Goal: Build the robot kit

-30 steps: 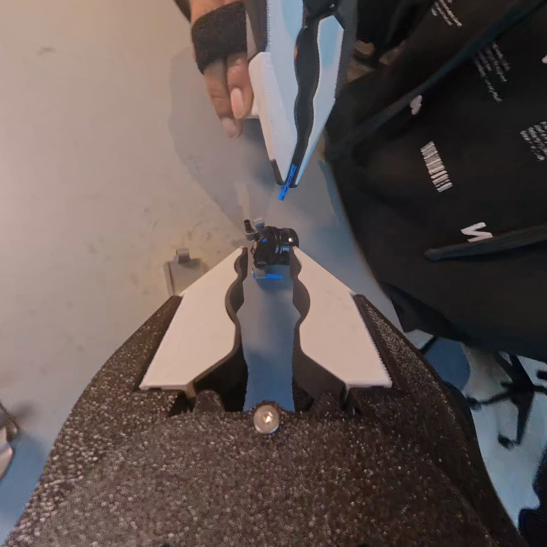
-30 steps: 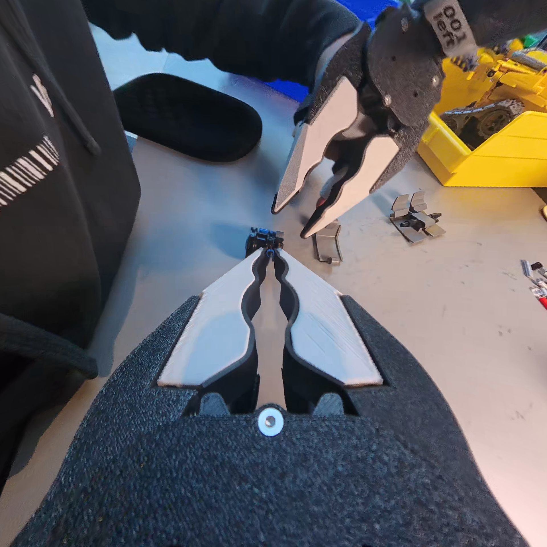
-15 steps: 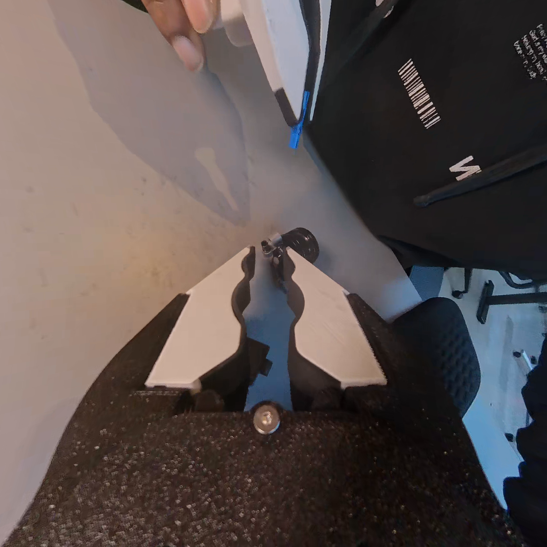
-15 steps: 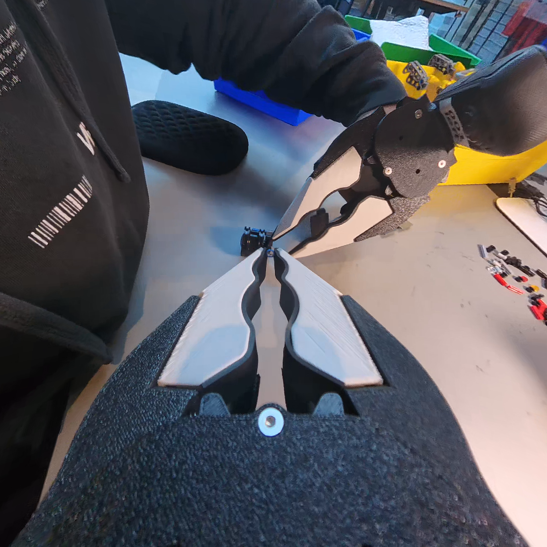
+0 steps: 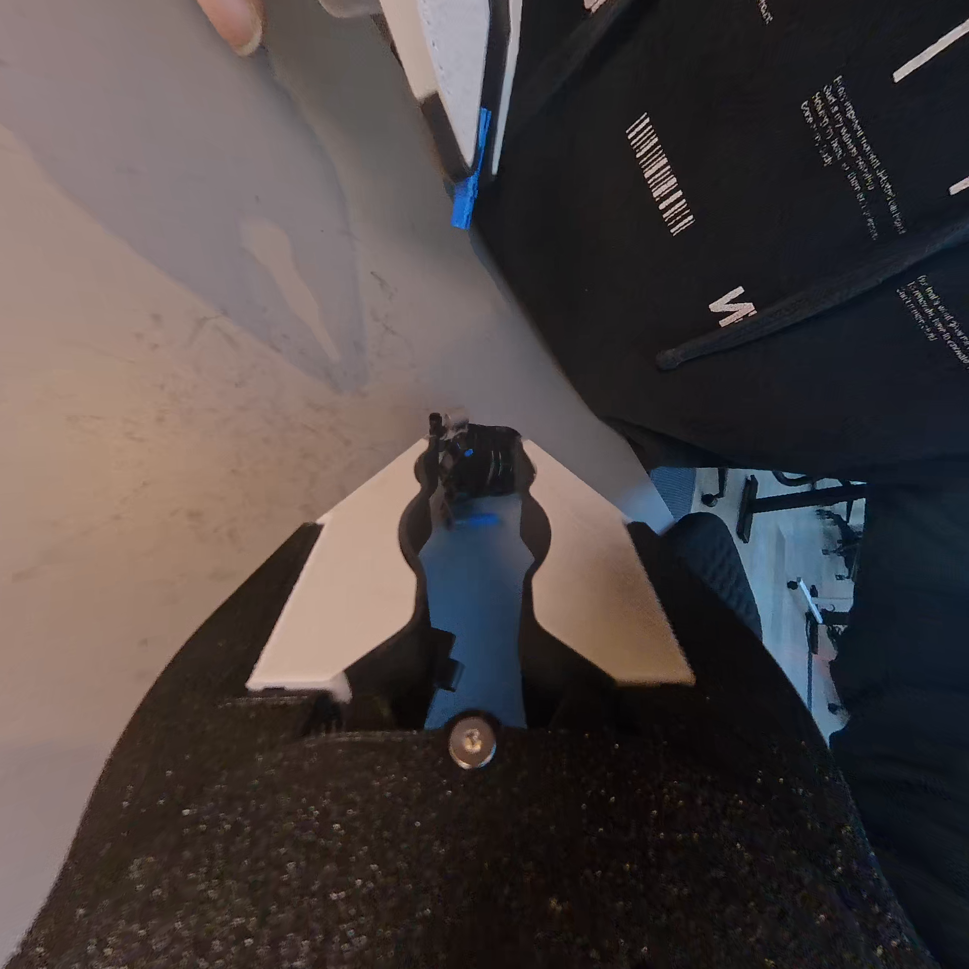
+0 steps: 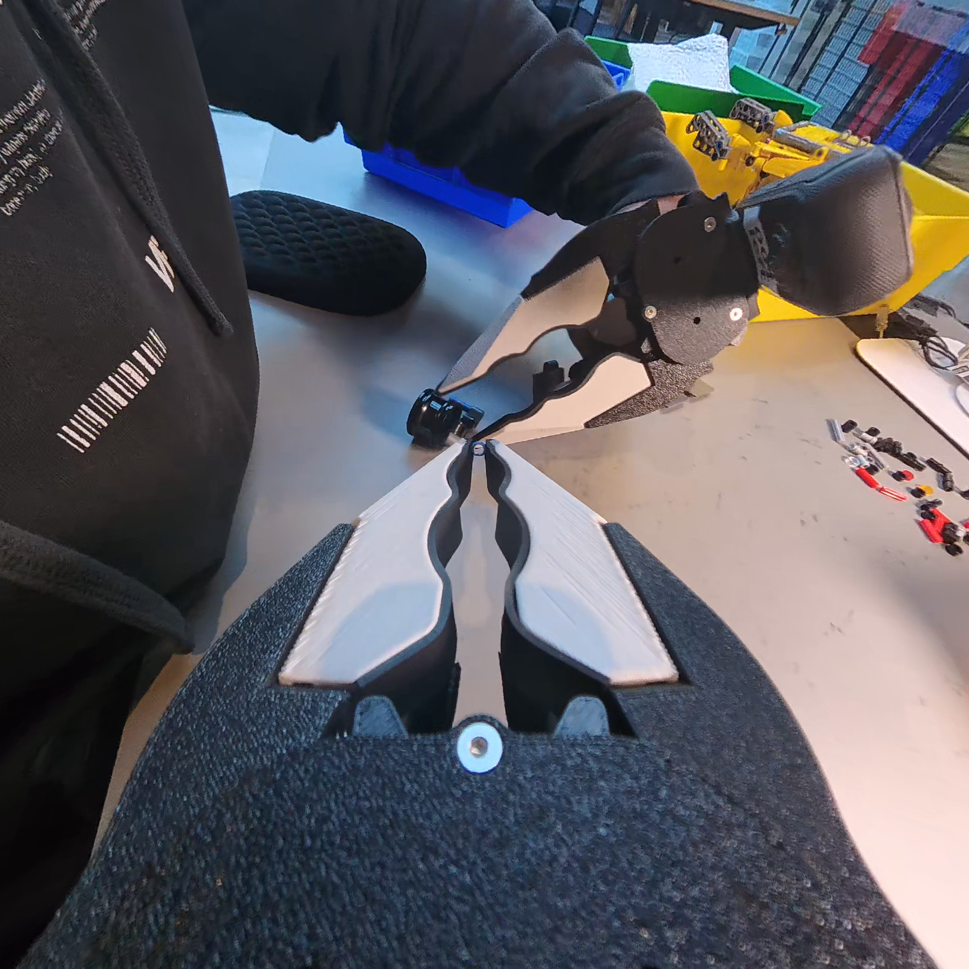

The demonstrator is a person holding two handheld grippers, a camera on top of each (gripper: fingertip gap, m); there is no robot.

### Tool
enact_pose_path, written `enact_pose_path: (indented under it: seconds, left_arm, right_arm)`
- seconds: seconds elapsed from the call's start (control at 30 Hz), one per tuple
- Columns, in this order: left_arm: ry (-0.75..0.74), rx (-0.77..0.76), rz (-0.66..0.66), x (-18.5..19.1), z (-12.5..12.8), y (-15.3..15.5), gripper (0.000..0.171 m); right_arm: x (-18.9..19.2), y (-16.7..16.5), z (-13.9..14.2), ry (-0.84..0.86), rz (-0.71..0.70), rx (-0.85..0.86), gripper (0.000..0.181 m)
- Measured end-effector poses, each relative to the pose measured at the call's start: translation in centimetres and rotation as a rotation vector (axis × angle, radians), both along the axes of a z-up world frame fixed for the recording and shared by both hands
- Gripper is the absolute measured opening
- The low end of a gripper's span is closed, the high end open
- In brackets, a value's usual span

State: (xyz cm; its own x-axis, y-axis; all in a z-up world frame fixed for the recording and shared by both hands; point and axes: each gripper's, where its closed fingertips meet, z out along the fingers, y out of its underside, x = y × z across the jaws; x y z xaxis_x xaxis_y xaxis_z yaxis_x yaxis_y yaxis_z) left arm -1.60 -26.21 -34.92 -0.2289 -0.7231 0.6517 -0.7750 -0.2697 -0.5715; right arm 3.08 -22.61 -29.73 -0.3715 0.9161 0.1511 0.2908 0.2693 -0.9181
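Observation:
In the left wrist view my left gripper has its jaws part-way apart, with a small black wheel piece filling the gap at the tips, low over the grey table. In the right wrist view the left gripper brackets that wheel piece from the right. My right gripper is shut on a tiny blue pin, its tips just in front of the wheel piece. It also shows at the top of the left wrist view, with the blue pin sticking out.
A black padded wrist rest and a blue bin lie behind. A yellow bin with a yellow model and a green bin stand far right. Several small loose parts lie on the right. The person's black hoodie fills the left. Left tips to right tips: about 8 cm.
My left gripper's jaws have widened and now have the wheel piece between the tips. My right gripper with the blue pin has stayed shut and drawn close to the wheel piece.

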Motion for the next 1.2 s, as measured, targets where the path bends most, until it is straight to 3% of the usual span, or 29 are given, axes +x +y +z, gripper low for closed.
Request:
enact_pose_path:
  seconds: [0.23, 0.4, 0.5, 0.6, 0.73, 0.8, 0.97, 1.2]
  left_arm:
    - [0.079, 0.157, 0.058, -0.9, -0.6, -0.9, 0.038]
    - [0.082, 0.328, 0.204, -1.4, -0.7, -1.7, 0.028]
    - [0.107, 0.403, 0.385, -1.2, -0.9, -1.9, 0.027]
    - [0.136, 0.444, 0.654, -1.2, -1.0, -1.8, 0.026]
    - [0.169, 0.396, 1.093, -1.3, -0.8, -1.4, 0.026]
    - [0.155, 0.349, 1.198, -0.9, -0.5, -2.0, 0.033]
    - [0.089, 0.383, 1.177, -2.3, 1.5, -2.4, 0.037]
    - [-0.007, 0.280, 0.904, -4.0, -0.1, -0.8, 0.028]
  right_arm:
    - [-0.2, 0.1, 0.0, 0.001, -0.001, 0.010, 0.005]
    - [-0.3, 0.1, 0.1, 0.009, 0.000, 0.011, 0.005]
    - [-0.5, 0.4, 0.1, 0.009, -0.017, 0.024, 0.005]
    - [-0.6, 0.7, 0.4, 0.020, -0.037, 0.022, 0.005]
    - [-0.9, 0.8, 0.3, 0.021, -0.049, 0.030, 0.005]
    - [-1.1, 0.7, 0.2, 0.018, -0.045, 0.033, 0.005]
    - [-1.4, 0.3, 0.3, 0.017, -0.023, 0.037, 0.005]
    - [-1.6, -0.3, 0.5, 0.013, 0.014, 0.026, 0.005]
